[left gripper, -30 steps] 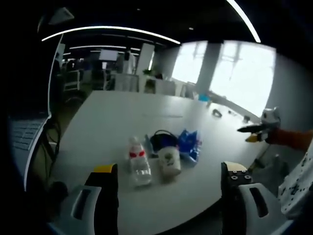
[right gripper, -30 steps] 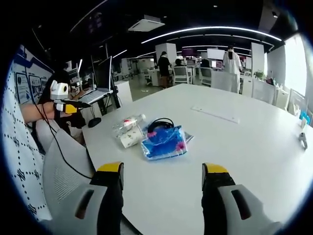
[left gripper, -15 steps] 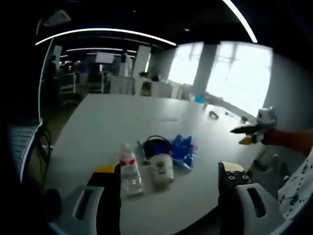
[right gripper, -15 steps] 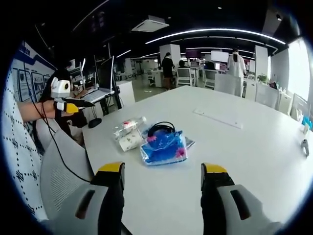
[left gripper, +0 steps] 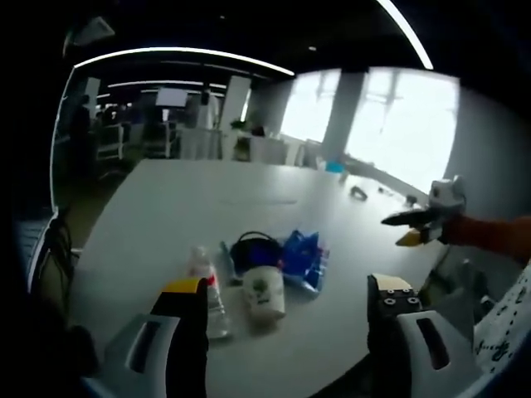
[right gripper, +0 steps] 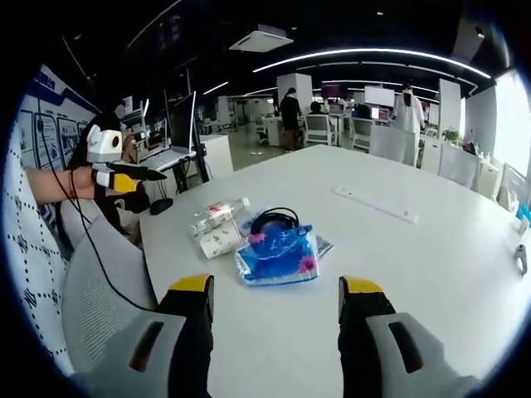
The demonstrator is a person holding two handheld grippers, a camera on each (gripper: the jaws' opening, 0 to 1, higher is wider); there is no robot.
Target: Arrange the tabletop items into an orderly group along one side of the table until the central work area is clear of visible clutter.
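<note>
Both grippers were spread and held nothing. The bottle (left gripper: 206, 288), paper cup (left gripper: 264, 293), black cable (left gripper: 253, 249) and blue packet (right gripper: 276, 246) lay clustered on the white table (right gripper: 415, 249), just ahead of the left gripper (left gripper: 286, 311) and the right gripper (right gripper: 276, 308)

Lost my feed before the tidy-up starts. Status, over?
Both tools open, empty, short of the table. Bottle, paper cup, blue packet and black cable clustered near the edge. Nothing in the way.

White table (right gripper: 431, 257), blue pink-flowered packet (right gripper: 276, 249), red-labelled clear bottle (right gripper: 217, 211).
</note>
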